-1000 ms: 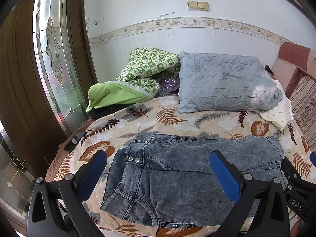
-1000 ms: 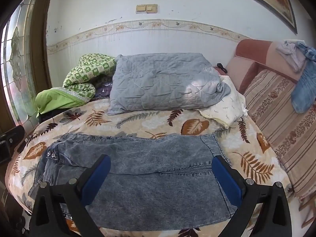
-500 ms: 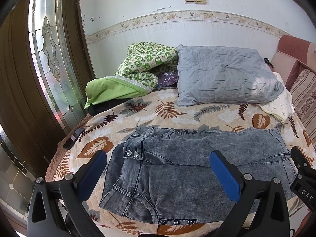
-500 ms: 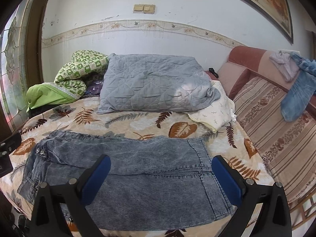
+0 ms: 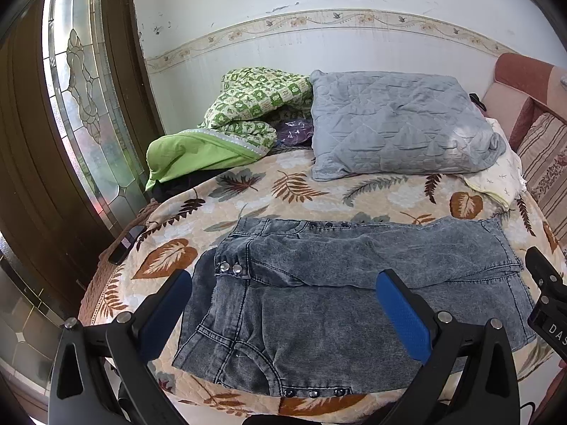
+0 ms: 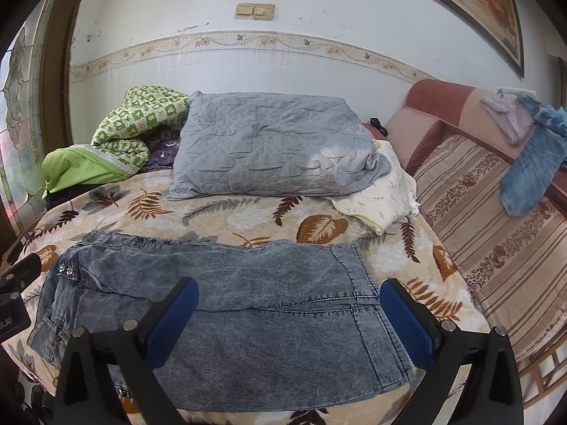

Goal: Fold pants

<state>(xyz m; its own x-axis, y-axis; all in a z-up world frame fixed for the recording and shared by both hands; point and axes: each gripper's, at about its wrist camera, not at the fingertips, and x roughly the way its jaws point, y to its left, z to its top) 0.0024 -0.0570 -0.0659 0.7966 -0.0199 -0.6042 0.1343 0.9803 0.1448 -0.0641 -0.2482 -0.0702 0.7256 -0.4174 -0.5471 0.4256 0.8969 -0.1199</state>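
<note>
Grey-blue acid-wash denim pants [image 5: 347, 294] lie folded flat across the near part of a bed, waist with metal studs at the left, leg ends at the right [image 6: 248, 304]. My left gripper [image 5: 283, 315] hovers open above the pants' waist half, blue pads wide apart, nothing between them. My right gripper [image 6: 287, 322] is open too, held above the leg half near the bed's front edge. Neither touches the cloth. The right gripper's black body shows at the right edge of the left wrist view.
The bed has a leaf-print cover [image 5: 297, 187]. Behind the pants lie a grey quilted pillow [image 6: 269, 148], a green patterned blanket [image 5: 241, 120] and a white cloth [image 6: 382, 191]. A striped sofa [image 6: 496, 233] with draped clothes stands right. A glass-panelled door [image 5: 81, 99] stands left.
Both grippers have drawn back and risen a little from the pants, so more of the bed and wall shows. The pants lie as before. Both grippers stay open.
</note>
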